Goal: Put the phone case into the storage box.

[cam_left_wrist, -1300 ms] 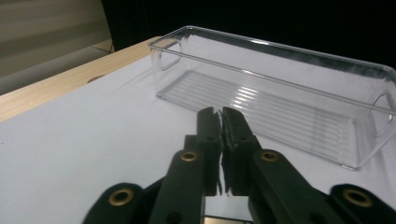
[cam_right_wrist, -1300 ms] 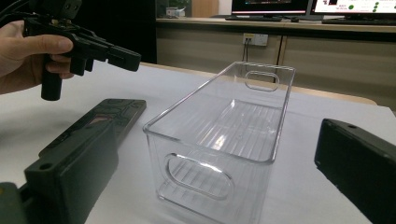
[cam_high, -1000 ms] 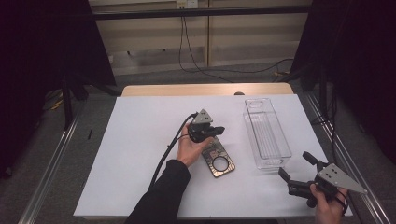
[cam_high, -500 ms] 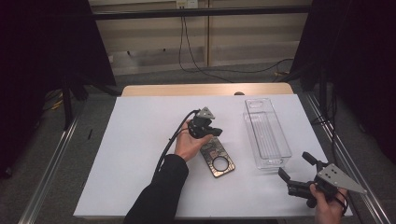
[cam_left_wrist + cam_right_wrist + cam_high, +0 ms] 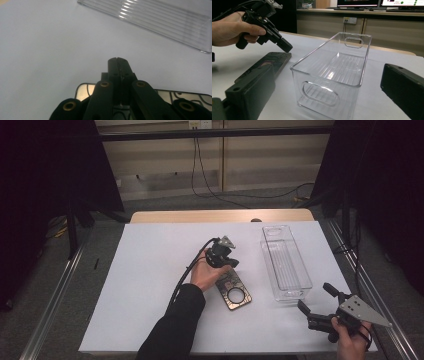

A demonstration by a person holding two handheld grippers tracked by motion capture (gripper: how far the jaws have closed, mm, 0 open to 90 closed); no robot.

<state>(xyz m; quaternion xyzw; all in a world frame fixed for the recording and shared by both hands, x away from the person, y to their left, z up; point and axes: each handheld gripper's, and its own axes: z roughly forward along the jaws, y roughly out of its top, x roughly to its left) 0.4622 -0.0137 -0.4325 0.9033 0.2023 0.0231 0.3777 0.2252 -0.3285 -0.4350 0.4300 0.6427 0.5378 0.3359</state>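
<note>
High view: your left gripper (image 5: 231, 263), jaws shut on nothing, hangs above the far end of the flat plate (image 5: 232, 290) lying mid-table (image 5: 145, 270); your right gripper (image 5: 315, 301) rests wide open near the clear bin (image 5: 285, 262)

Left gripper view: the plate (image 5: 83, 90) looks thin, rigid and probably slick, so take it by an edge

Right gripper view: no readable writing on the plate (image 5: 275, 60) or bin (image 5: 332, 72)

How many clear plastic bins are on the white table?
1. The clear plastic bin stands empty on the right part of the white table, right of the dark flat plate. Nothing hides another.
</note>
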